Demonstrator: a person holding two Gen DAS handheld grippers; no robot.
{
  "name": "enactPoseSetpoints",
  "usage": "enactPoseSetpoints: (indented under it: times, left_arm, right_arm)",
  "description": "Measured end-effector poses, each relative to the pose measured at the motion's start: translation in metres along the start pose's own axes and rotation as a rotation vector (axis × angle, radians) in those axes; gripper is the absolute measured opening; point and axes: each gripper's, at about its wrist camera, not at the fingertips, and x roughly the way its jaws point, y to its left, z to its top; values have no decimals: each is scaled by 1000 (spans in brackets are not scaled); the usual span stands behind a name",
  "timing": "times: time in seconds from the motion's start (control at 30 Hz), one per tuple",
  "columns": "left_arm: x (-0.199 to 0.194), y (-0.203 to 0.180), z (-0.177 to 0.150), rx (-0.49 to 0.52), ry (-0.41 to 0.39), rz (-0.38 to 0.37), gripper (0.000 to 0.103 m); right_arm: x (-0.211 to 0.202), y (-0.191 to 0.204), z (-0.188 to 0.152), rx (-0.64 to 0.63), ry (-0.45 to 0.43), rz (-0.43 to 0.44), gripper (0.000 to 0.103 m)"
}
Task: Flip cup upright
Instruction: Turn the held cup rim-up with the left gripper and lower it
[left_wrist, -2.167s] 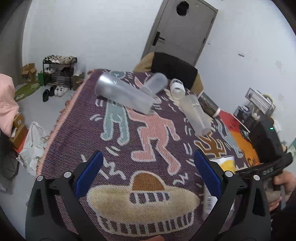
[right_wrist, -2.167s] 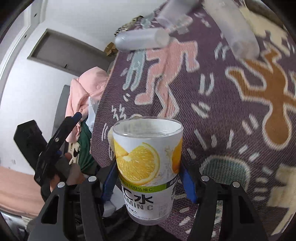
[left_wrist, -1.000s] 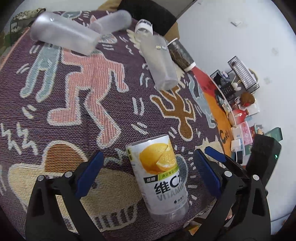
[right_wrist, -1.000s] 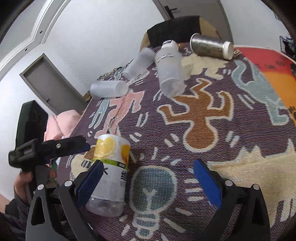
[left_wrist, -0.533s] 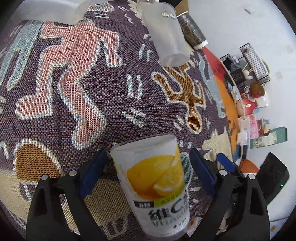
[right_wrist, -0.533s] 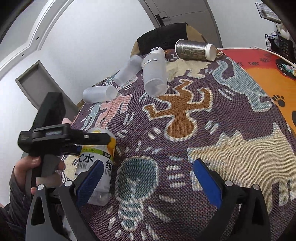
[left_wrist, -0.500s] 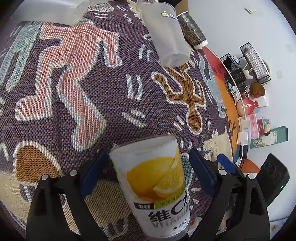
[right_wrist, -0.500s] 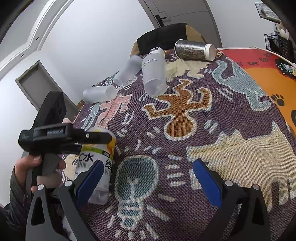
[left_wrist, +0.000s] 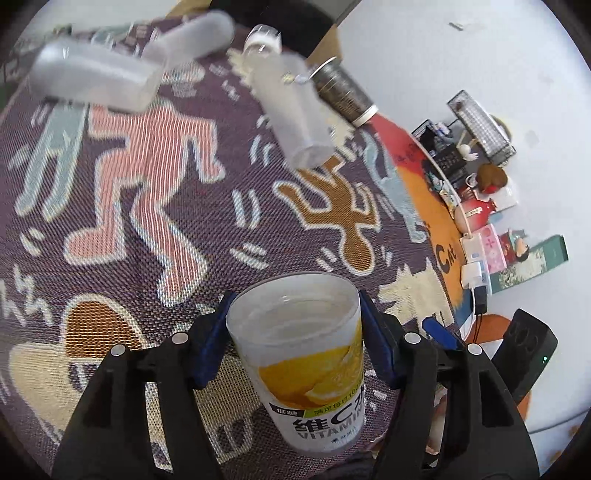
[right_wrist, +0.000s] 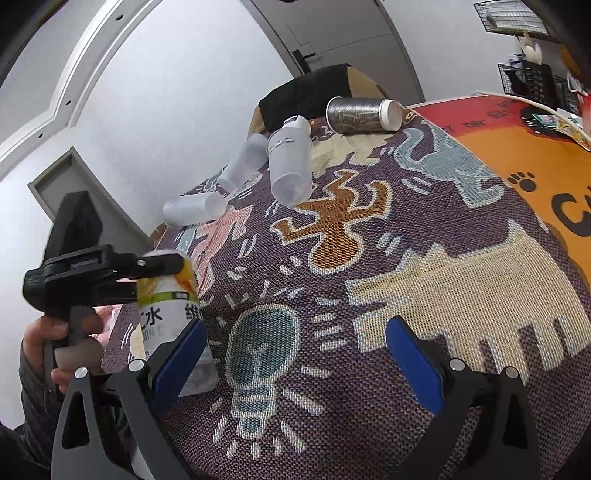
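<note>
The cup with an orange-slice label (left_wrist: 314, 365) stands near the front edge of the patterned cloth (left_wrist: 155, 192); which end is up I cannot tell. My left gripper (left_wrist: 295, 339) is shut on it near the top, blue pads on both sides. In the right wrist view the same cup (right_wrist: 166, 306) is at the left with the left gripper's black body clamped on it. My right gripper (right_wrist: 291, 350) is open and empty, just right of the cup, over a light-bulb figure.
Three frosted cups lie on their sides at the far end (left_wrist: 96, 77) (left_wrist: 192, 40) (left_wrist: 291, 110). A dark glitter can (right_wrist: 362, 114) lies beyond them. An orange mat (right_wrist: 535, 155) and desk clutter (left_wrist: 484, 229) are at the right.
The right gripper let go of the cup and drew back open. The left gripper moved in around the cup and closed on it.
</note>
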Motion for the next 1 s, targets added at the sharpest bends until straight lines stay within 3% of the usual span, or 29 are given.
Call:
enactPoseSetpoints:
  times: [0.27, 0.4, 0.67, 1.0]
  left_arm:
    - [-48, -44, -15, 214, -230, 114, 63]
    - [-62, -63, -25, 327, -320, 217, 63]
    - [-68, -80, -41, 449, -363, 346, 63]
    - [-63, -78, -57, 479, -332, 398, 64]
  right_arm:
    - [-3, 9, -3, -29, -16, -2, 95]
    - [-1, 12, -3, -40, -12, -1, 95]
    - [2, 14, -5, -51, -2, -15, 95]
    - [1, 26, -13, -123, -3, -10, 95]
